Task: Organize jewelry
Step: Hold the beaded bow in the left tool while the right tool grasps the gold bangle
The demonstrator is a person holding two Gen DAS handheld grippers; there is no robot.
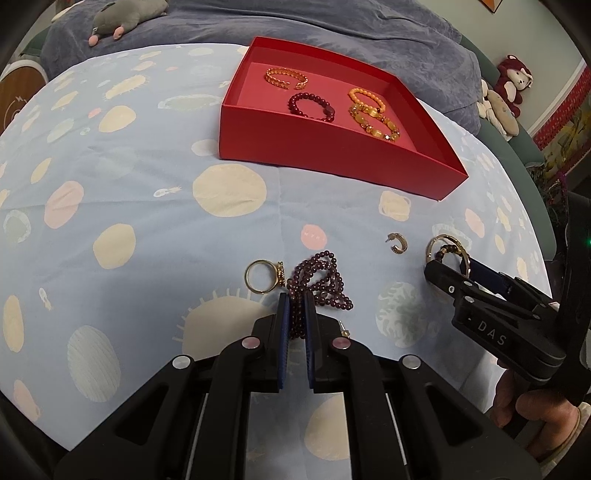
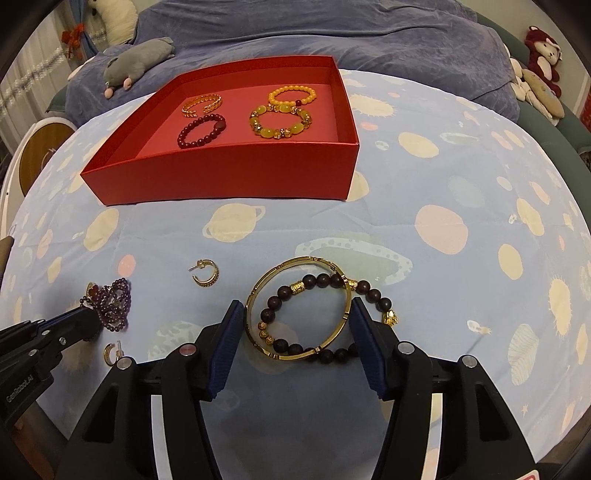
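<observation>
My left gripper [image 1: 295, 306] is shut on a strand of the purple bead necklace [image 1: 321, 280], which lies bunched on the cloth next to a gold ring [image 1: 260, 280]. In the right wrist view a gold bangle [image 2: 300, 259] lies flat over a dark bead bracelet [image 2: 280, 299]. My right gripper [image 2: 297, 305] spans the bangle, one pad against each side of it. One gold hoop earring [image 2: 207, 277] rests between the two grippers, and a second earring [image 2: 110, 354] sits beside the left gripper [image 2: 85, 317]. Behind them the red box [image 2: 221, 177] holds several bracelets.
The table wears a light blue cloth printed with planets [image 2: 439, 229]. A blue blanket [image 2: 332, 33] and a grey plush toy [image 2: 136, 62] lie behind the box, and more plush toys [image 2: 543, 55] sit at the far right. A hand [image 1: 535, 410] holds the right gripper.
</observation>
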